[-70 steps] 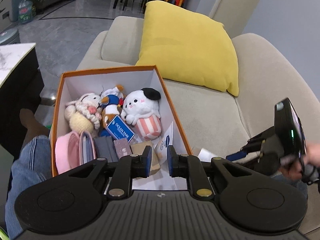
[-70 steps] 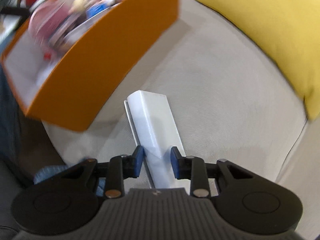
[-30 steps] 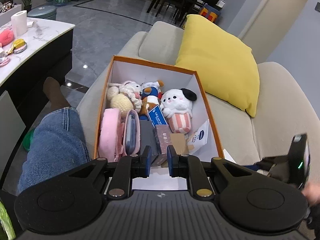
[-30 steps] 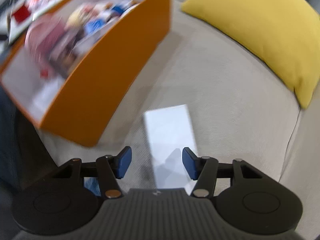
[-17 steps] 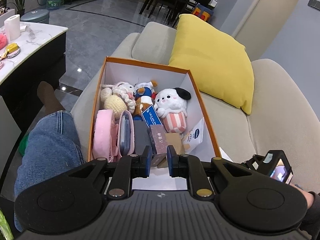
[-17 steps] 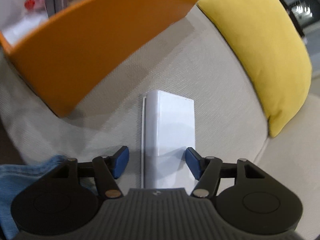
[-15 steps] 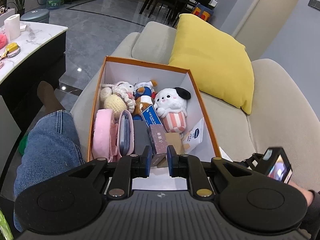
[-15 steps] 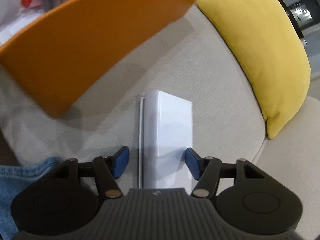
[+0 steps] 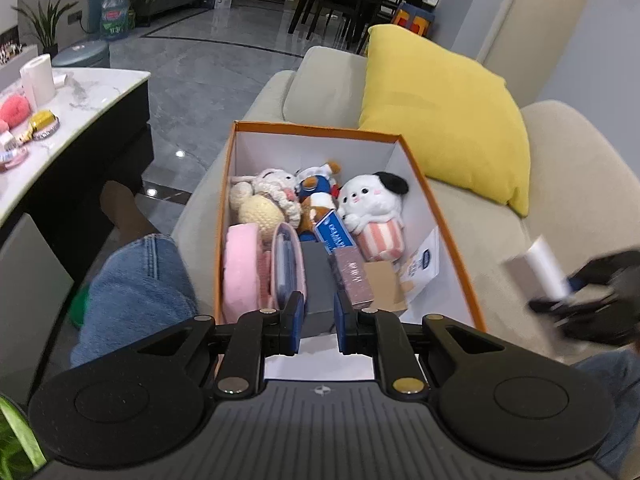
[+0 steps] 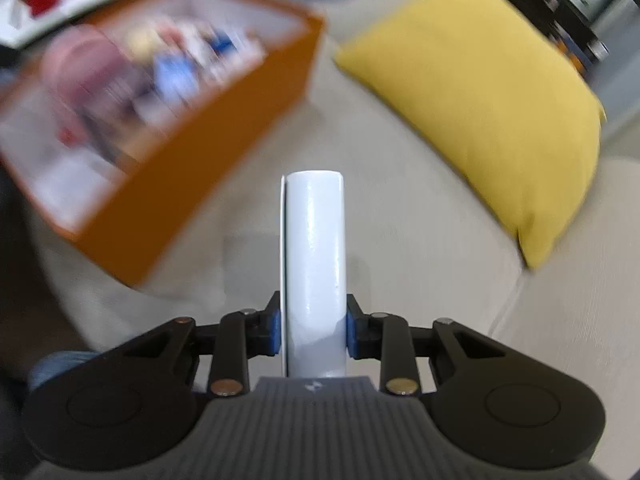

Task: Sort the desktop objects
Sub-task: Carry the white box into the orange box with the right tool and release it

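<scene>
- The right claw [image 10: 311,334] is closing its blue pads on a slim white rectangular box [image 10: 315,264], one pad pressed to each long side, and the box is off the beige fabric sofa [image 10: 400,200], pointing straight away from the claw.
- From the left side, that same white box [image 9: 538,266] shows as a blur in the dark right claw [image 9: 576,300], above the sofa seat to the right of the orange box's right wall.
- The orange cardboard box with white inside walls [image 9: 448,240] stands open on the sofa seat, its far end towards the sofa's back and a large yellow square cushion [image 9: 444,116] leaning there.
- The left claw [image 9: 318,318] hovers over the box's near edge, its pads set narrow with nothing between them.
- At the far end of the box sit a cream crocheted doll [image 9: 260,200], a small duck plush in blue [image 9: 316,194] and a white plush dog with a black ear and a striped pink body [image 9: 374,212].
- Nearer lie a pink round pouch [image 9: 240,268], a grey block [image 9: 318,284], a mauve carton [image 9: 354,276] and a white sachet with a blue logo [image 9: 424,260] leaning on the right wall.
- A person's knee in blue jeans [image 9: 136,280] sits left of the box's near left corner.
- Further left stands a marble-topped desk [image 9: 88,92] with a white paper roll [image 9: 38,80] on it.
</scene>
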The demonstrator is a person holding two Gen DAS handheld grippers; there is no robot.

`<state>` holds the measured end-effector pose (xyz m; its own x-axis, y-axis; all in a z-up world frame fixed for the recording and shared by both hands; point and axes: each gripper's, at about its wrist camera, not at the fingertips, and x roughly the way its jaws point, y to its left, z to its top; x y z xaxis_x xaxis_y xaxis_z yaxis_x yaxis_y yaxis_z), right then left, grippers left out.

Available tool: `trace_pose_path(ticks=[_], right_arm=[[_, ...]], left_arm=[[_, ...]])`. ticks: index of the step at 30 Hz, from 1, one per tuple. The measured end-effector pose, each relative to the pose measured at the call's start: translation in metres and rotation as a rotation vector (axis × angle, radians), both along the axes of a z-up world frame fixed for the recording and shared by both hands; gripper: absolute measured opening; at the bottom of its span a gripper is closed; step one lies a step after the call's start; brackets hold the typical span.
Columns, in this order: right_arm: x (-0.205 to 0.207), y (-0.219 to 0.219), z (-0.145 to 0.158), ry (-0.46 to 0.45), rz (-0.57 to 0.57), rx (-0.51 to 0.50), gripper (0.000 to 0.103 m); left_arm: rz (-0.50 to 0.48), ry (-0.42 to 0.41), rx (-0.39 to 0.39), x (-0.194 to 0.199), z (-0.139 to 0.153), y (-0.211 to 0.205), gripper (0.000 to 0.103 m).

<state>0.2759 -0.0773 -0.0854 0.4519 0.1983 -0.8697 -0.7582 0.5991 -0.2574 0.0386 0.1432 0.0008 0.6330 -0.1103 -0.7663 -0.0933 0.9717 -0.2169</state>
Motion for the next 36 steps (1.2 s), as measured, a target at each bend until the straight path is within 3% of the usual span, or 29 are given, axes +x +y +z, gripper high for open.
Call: trace_pose_path(ticks=[7,14,19,24,36], right_arm=[[-0.050,0.039,0.088,-0.066,0.292,0.092,0.031],[-0.076,0.097,0.108,-0.023,0.564,0.094,0.031],[-0.090,0.130,0.095,0.064,0.708,0.019,0.031],[-0.087,0.159,0.063,0.173,0.804,-0.099,0.031],[-0.057,0.221,0.009,0.369,0.859,-0.213,0.031]], left_arm=[[-0.018,0.005,0.037,-0.002,0.000,0.009,0.017],[-0.068,-0.023,0.071,-0.012,0.004,0.019,0.017],[-0.076,-0.029,0.072,-0.020,0.000,0.027,0.017],[-0.040,-0.032,0.042,-0.023,-0.004,0.043,0.017],[-0.024,-0.031,-0.002,-0.013,-0.015,0.061,0.017]])
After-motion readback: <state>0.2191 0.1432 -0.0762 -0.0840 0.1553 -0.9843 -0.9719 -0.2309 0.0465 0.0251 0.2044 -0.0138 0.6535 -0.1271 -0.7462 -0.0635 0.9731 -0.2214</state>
